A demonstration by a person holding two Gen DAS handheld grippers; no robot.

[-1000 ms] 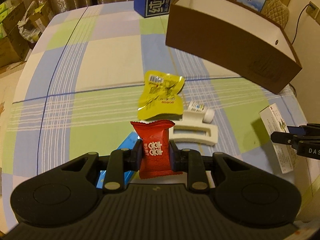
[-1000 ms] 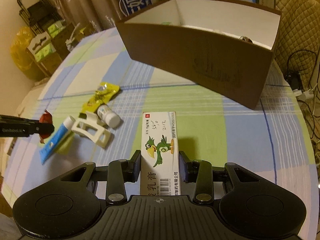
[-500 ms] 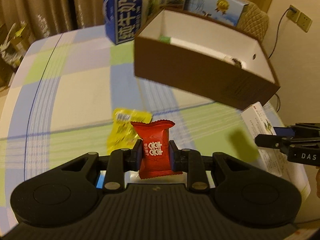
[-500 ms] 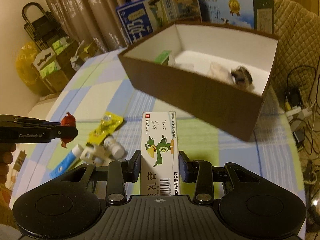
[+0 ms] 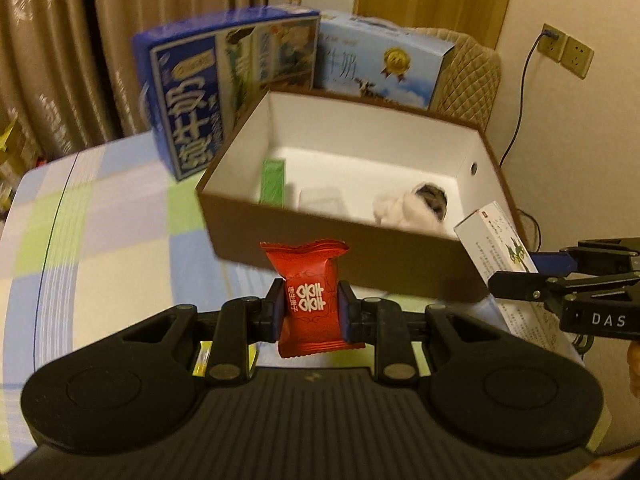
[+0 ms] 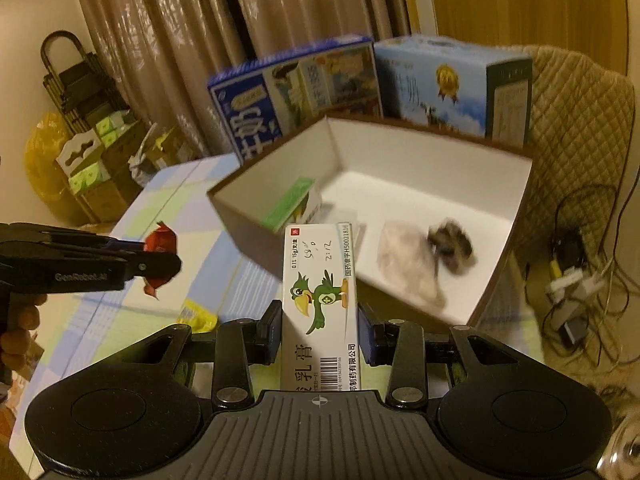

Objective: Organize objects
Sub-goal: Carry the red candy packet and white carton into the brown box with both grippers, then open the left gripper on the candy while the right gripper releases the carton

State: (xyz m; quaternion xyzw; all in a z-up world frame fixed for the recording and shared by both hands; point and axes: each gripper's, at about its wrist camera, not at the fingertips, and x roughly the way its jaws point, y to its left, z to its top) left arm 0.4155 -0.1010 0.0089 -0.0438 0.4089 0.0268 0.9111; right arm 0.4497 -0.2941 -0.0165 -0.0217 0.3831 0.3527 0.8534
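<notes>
Both tools have lifted and come closer to the brown box (image 5: pixel 360 256), so its white inside shows now. Left tool (image 5: pixel 311 307) squeezes the red candy (image 5: pixel 308 300); right tool (image 6: pixel 319 330) squeezes the white medicine box (image 6: pixel 320 300). Each is held up in the air, just before the near wall. To do it well, go over the wall first, aim for a bare spot away from the fluffy toy (image 6: pixel 420 264), then let go low.
</notes>
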